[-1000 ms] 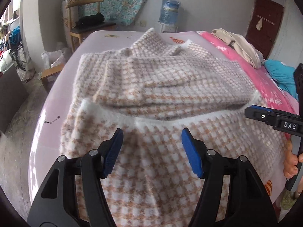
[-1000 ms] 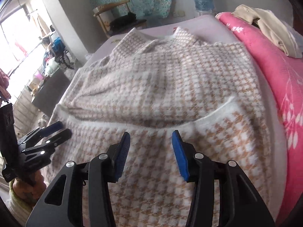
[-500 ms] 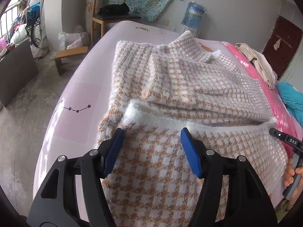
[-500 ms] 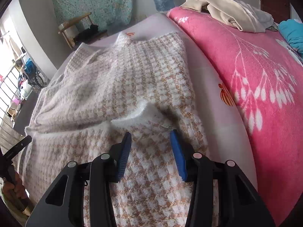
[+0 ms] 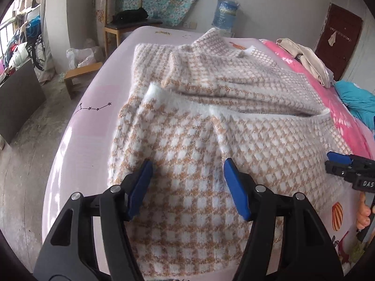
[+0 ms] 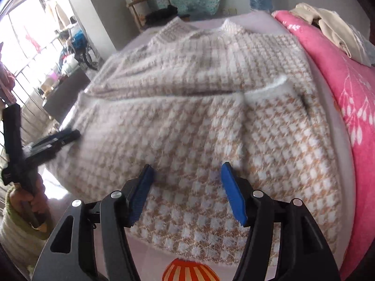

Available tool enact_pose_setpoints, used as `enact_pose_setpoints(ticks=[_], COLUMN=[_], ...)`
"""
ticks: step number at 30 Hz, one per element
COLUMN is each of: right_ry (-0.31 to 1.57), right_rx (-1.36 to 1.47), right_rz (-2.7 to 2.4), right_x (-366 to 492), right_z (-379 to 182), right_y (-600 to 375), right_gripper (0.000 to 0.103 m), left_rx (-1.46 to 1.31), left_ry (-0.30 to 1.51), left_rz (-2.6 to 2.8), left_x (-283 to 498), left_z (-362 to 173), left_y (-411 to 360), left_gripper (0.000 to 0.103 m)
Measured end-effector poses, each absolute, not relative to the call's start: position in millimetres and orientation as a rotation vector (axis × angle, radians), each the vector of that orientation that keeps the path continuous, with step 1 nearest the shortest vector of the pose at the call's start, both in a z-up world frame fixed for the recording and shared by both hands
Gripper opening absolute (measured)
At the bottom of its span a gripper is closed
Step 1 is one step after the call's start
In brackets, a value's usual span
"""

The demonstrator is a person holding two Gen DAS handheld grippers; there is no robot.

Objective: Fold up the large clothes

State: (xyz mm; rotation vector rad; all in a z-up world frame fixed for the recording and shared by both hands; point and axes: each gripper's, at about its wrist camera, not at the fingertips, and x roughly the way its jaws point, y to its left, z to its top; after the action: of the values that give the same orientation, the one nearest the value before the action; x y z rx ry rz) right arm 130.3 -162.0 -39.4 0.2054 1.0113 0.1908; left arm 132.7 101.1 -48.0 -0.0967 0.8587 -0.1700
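sweater [image 5: 194,154]: fuzzy knit, matt | bed sheet [image 5: 77,140]: smooth cloth, slight sheen | blanket [image 6: 351,98]: plush fleece | chair [image 5: 121,11]: wood

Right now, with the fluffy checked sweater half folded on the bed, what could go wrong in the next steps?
1. The white fuzzy hem of the brown-and-white checked sweater lies wavy, with a pucker near its middle, so another fold may lock in a crooked edge.
2. The right gripper is opening with nothing between its blue pads, and the left gripper is open too; a shallow pinch could catch only the top layer.
3. The sweater's near edge sits close to the edge of the pink bed sheet and could slide off.
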Motion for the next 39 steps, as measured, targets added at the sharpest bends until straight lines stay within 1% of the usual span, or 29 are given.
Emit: enact_pose_setpoints(ticks=[2,6,8,11,12,14,21,27,29,32,35,36,37,39], right_ry=[1.014,0.923,0.919,0.977,0.989,0.996,1.021,1.047,1.019,0.982,1.038,1.061,1.057,1.069], right_rx=[0.18,0.117,0.072,-0.011,-0.028,-0.02,-0.018,0.004,0.016,0.014,-0.019,-0.039,-0.048,-0.052], right_rz=[0.172,0.258,0.302,0.298,0.274,0.258,0.235,0.21,0.22,0.266,0.288,0.273,0.262,0.266], right_x=[128,113,109,110,111,111,108,111,109,105,109,112,112,114], right_z=[-29,-4,-7,-29,-35,-34,-31,-28,-19,-9,-24,-32,-35,-33], right_y=[-158,-137,-120,-98,-95,-96,-96,-96,-99,-96,-86,-83,-82,-83], right_gripper=[0.06,0.061,0.061,0.062,0.065,0.067,0.068,0.071,0.071,0.071,0.071,0.072,0.076,0.077], left_rx=[-0.115,-0.087,-0.088,-0.079,-0.069,-0.056,-0.037,0.002,0.019,0.024,0.021,0.023,0.025,0.031], left_ry=[0.857,0.843,0.876,0.878,0.88,0.878,0.882,0.917,0.936,0.966,0.988,0.994,1.002,1.014], left_rz=[-0.164,-0.153,-0.135,-0.124,-0.122,-0.119,-0.119,-0.092,-0.075,-0.054,-0.047,-0.043,-0.038,-0.031], left_x=[132,126,130,130,130,130,130,134,137,140,144,146,147,149], left_z=[-43,-36,-44,-47,-48,-49,-50,-51,-50,-49,-49,-49,-49,-49], left_y=[103,103,103,102,100,99,97,91,87,86,84,82,81,79], left_gripper=[0.06,0.06,0.06,0.061,0.061,0.062,0.063,0.065,0.066,0.069,0.074,0.076,0.077,0.08])
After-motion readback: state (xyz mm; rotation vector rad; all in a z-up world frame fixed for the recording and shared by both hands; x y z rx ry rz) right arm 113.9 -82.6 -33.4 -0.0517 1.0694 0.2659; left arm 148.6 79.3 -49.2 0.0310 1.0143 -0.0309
